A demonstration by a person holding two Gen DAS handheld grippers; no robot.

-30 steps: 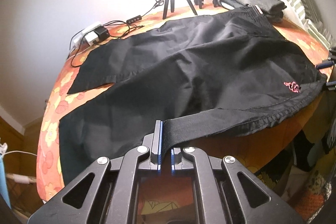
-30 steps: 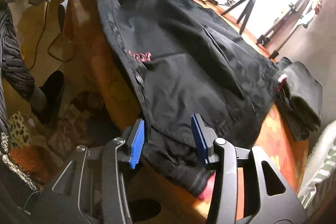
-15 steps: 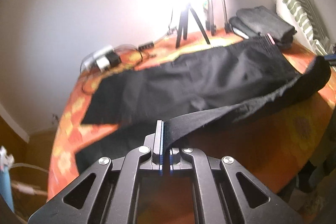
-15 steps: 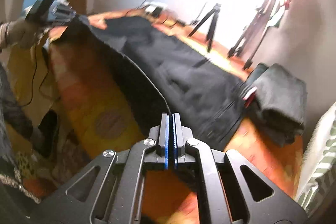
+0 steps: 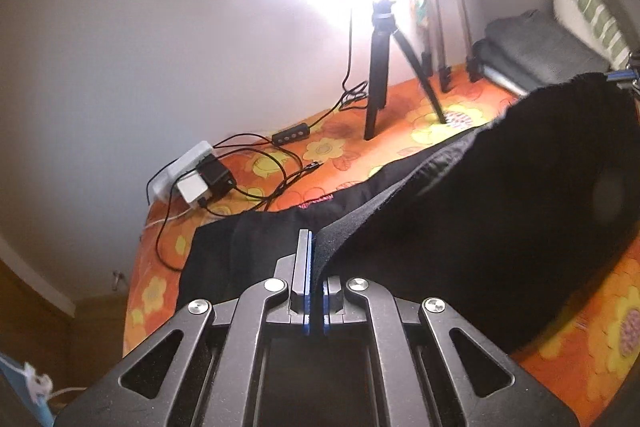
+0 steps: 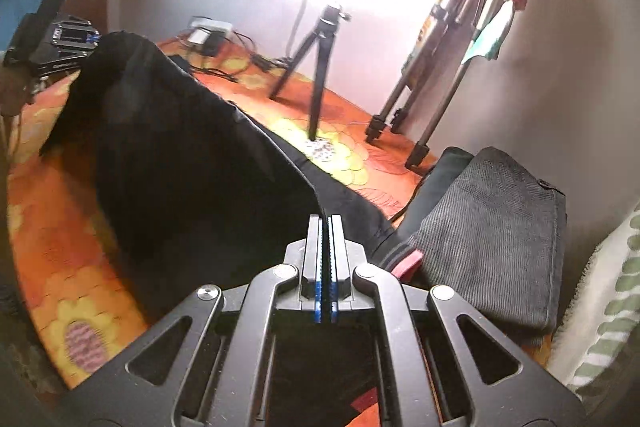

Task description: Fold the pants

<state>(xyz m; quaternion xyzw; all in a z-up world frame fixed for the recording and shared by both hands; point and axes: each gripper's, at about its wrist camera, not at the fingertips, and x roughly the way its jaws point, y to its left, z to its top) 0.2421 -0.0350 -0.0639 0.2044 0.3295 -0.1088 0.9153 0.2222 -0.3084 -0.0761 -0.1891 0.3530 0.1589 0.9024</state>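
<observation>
I see left gripper (image 5: 314, 259) clamped on pants (image 5: 500, 211) edge | right gripper (image 6: 325, 247) clamped on the other edge | pants lifted above orange bedspread (image 5: 332, 155), partly resting on it

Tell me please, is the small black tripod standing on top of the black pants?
No, the small black tripod stands on the bare orange flowered cloth, beyond the black pants.

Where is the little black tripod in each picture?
Left wrist view: the black tripod stands upper middle, on the flowered cloth, behind the lifted black pants.
Right wrist view: the tripod stands upper middle, beyond the pants.
Shared landmark: the white power strip, left of the tripod.
</observation>
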